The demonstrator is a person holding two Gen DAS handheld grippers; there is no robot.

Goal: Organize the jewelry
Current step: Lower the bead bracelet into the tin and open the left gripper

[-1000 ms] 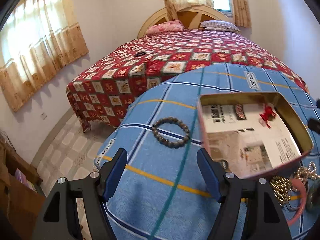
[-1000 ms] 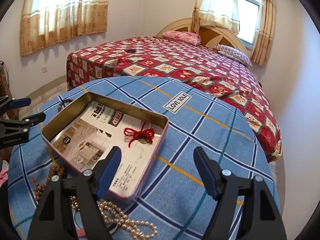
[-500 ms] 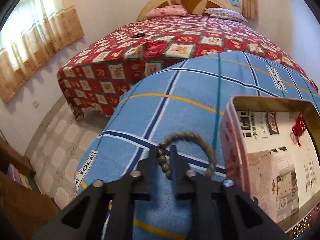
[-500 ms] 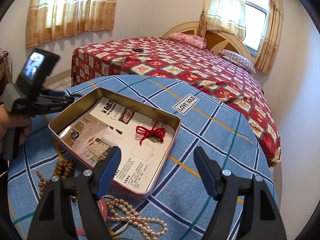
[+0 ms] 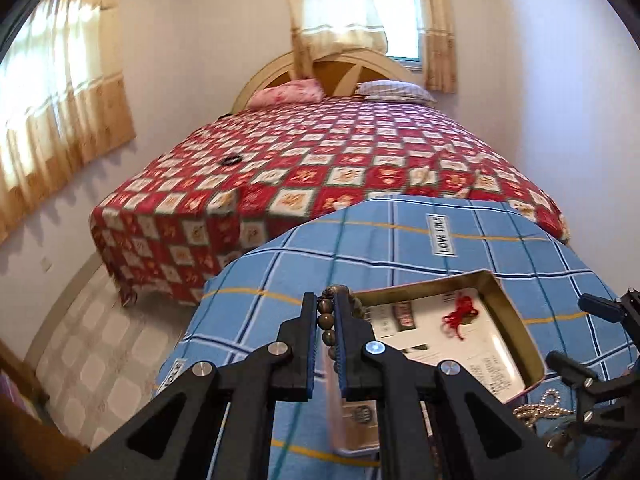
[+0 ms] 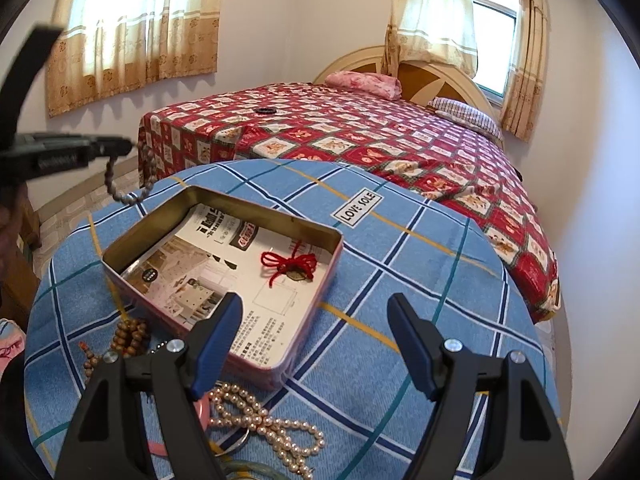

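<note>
My left gripper (image 5: 325,312) is shut on a brown bead bracelet (image 5: 326,322) and holds it in the air over the near left end of the open tin box (image 5: 516,322). From the right wrist view the bracelet (image 6: 134,188) hangs from the left gripper (image 6: 128,146) above the box's far left corner. The tin box (image 6: 328,268) holds printed paper and a red knotted cord charm (image 6: 292,266). My right gripper (image 6: 314,344) is open and empty, hovering above the box's near side. A pearl necklace (image 6: 272,428) and wooden beads (image 6: 130,336) lie on the cloth by it.
The round table has a blue checked cloth (image 6: 400,260) with a "LOVE SOLE" label (image 6: 357,208). A pink bangle (image 6: 202,414) and a greenish bangle (image 6: 248,470) lie near the pearls. A bed with a red patterned cover (image 6: 360,132) stands behind the table.
My left gripper closed on the brown bracelet on the cloth and has lifted it up toward the tin box. The right gripper stayed open and drew slightly closer to the box.
</note>
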